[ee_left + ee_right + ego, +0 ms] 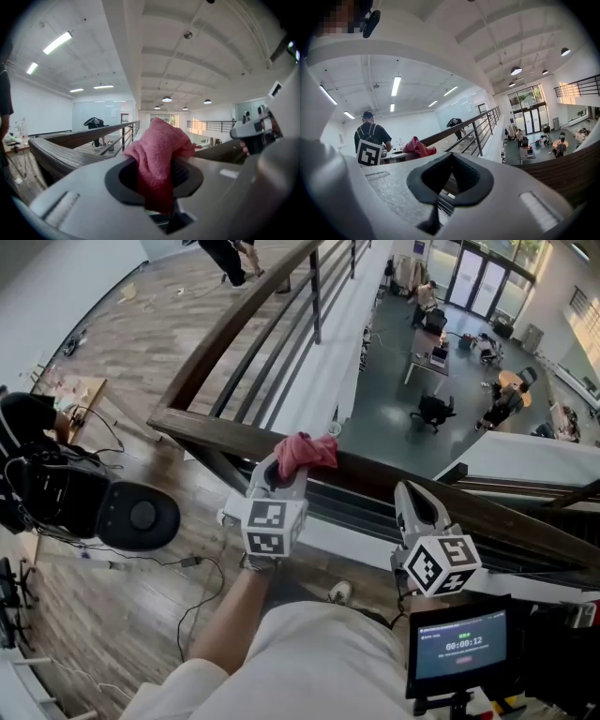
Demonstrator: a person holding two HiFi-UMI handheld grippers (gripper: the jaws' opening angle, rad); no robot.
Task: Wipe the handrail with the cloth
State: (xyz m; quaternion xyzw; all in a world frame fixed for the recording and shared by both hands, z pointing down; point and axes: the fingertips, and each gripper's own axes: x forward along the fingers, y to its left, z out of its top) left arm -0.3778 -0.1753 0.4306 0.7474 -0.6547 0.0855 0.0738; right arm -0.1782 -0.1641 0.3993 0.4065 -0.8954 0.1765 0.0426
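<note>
A pink cloth (305, 454) is bunched on top of the dark wooden handrail (394, 486), and my left gripper (284, 474) is shut on it from the near side. In the left gripper view the cloth (157, 150) fills the gap between the jaws, with the handrail (61, 150) running off to the left. My right gripper (413, 500) hangs just in front of the rail, further right, shut with nothing in it. The right gripper view shows the cloth (417, 146) at left and the rail (562, 171) at right, past my right gripper (449, 183).
The rail turns a corner (167, 418) at left and runs away with metal bars (314, 296). Beyond it is a drop to a lower floor with desks and people (431, 409). A black stool (141, 515), cables and a timer screen (461, 645) are near me.
</note>
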